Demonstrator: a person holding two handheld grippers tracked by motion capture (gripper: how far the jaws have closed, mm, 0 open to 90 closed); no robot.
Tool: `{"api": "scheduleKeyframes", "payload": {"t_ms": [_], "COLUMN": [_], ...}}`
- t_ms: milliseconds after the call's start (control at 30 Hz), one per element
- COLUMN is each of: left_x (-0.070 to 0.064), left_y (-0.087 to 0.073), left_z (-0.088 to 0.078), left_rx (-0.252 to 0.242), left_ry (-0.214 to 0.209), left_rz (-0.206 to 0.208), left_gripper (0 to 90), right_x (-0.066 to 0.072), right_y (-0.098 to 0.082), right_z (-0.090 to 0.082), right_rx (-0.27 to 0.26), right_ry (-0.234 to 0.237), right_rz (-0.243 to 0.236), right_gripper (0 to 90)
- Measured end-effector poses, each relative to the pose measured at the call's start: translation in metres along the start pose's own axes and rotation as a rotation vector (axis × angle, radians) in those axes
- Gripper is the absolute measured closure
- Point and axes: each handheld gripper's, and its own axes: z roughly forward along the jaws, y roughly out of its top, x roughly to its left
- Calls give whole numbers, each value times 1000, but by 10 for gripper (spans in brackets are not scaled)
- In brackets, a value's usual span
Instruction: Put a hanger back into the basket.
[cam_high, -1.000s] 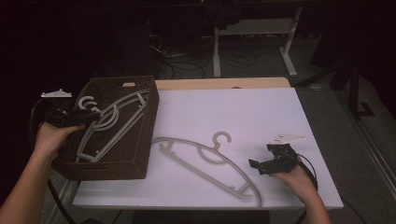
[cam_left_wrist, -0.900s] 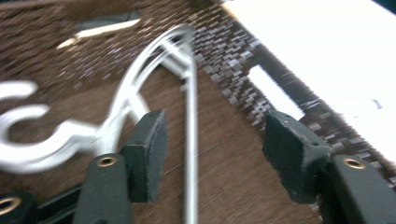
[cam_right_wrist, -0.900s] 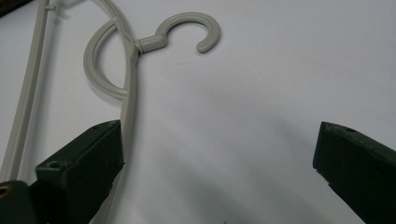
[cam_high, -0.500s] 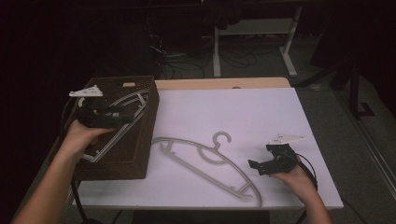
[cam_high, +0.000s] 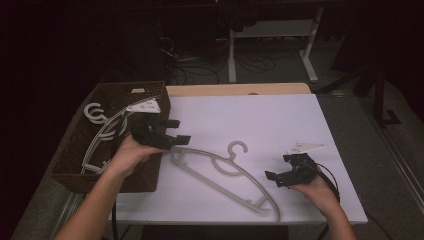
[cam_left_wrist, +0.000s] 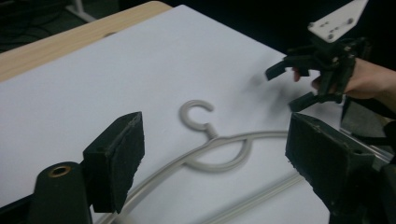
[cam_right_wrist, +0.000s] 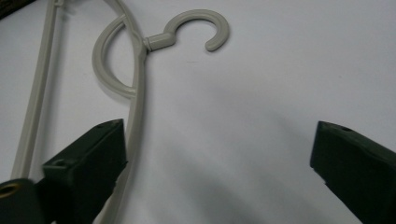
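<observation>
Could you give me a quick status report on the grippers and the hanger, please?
Left gripper jaws just opening, nothing between them, at the basket edge. Right gripper open, beside the hanger flat on the table. Nothing in the way.

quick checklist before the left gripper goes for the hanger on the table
1. Left gripper open, nothing between the jaws after they have just been opening: ok.
2. Hanger lies flat on the white table, in the open: ok.
3. Left gripper lined up over the hanger's near end: ok, hanger shows between its jaws.
4. Right gripper open, beside the hanger's far end, not gripping: ok.
5. Other hangers settled inside the basket: ok.
6. Height above the hanger: cannot tell.
</observation>
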Motion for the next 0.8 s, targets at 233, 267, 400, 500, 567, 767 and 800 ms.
{"api": "scheduleKeyframes", "payload": {"t_ms": [233,267,400,500,567,767,800], "left_x": [-18,-20,-26,-27,-27,-23,-22], "left_y": [-9,-12,-25,-37,-44,-62,-64], "left_z": [37,43,62,71,75,87,89], "left_rx": [17,22,69,69,77,98,108], "left_ry": [-54,-58,-62,-81,-81,-90,-90], "left_rz": [7,8,31,27,32,36,36], "left_gripper": [174,170,141,137,136,125,115], "right_x": [5,6,12,16,20,30,33], "right_y": [4,5,7,8,9,12,12], "right_z": [2,2,2,0,0,3,5], "right_rx": [41,49,68,72,82,119,129], "right_ry": [31,35,53,64,78,120,126], "right_rz": [-13,-9,-18,-18,-27,-53,-65], "right_gripper": [103,123,211,332,425,691,731]}}
